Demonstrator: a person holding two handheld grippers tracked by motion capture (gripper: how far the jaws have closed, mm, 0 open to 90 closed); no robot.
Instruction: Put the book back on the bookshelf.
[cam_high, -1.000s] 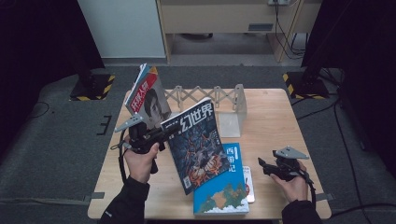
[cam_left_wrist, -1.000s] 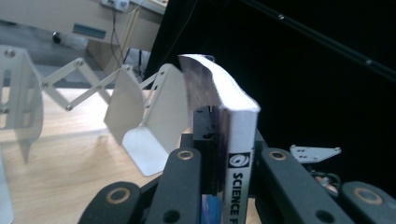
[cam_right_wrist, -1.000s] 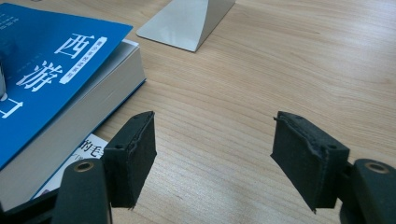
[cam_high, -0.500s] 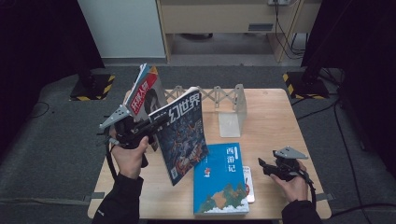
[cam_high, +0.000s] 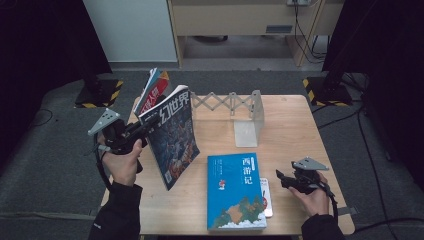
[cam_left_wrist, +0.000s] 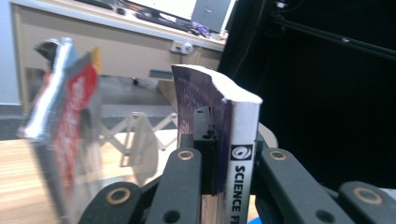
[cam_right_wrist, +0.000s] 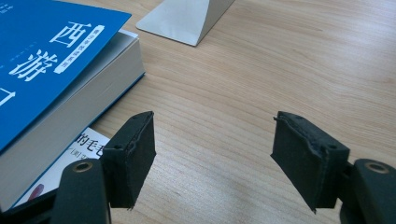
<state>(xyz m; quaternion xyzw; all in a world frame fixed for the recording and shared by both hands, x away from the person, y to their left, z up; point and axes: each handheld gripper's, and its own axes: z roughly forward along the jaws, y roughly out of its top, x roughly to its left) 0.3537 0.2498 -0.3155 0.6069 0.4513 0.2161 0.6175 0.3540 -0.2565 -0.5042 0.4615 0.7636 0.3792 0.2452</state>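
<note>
The left claw squeezes a dark magazine by its spine and holds it up off the table, just in front of the books standing in the rack, while the right claw waits wide open beside the blue book, so two books look left.

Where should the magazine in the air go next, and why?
Probably a little farther toward the leaning books at the rack. The left tool grips the magazine upright beside them, not yet resting against them.
</note>
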